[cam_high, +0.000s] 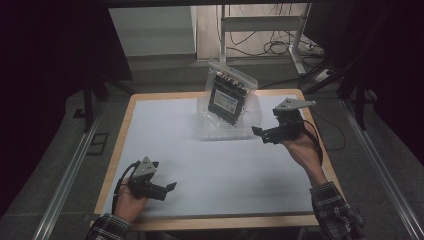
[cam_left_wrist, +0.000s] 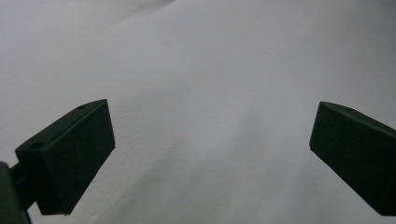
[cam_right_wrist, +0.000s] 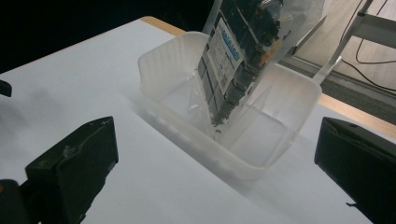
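A clear plastic bag holding a dark circuit board with a white label (cam_high: 228, 93) (cam_right_wrist: 243, 51) stands upright in a translucent plastic tub (cam_high: 210, 131) (cam_right_wrist: 163, 74) at the back of the table. My right gripper (cam_high: 258, 134) (cam_right_wrist: 217, 172) is open just right of the tub, its jaws pointing at the tub's near wall with nothing between them. Near the front left corner my left gripper (cam_high: 171, 187) (cam_left_wrist: 212, 158) is open over the bare white surface, far from the tub.
The white sheet (cam_high: 225, 170) covers a wooden table with a tan edge (cam_high: 120, 140). Metal rails (cam_high: 75, 165) run along both sides. A frame and cables (cam_high: 270, 45) lie on the floor behind the table.
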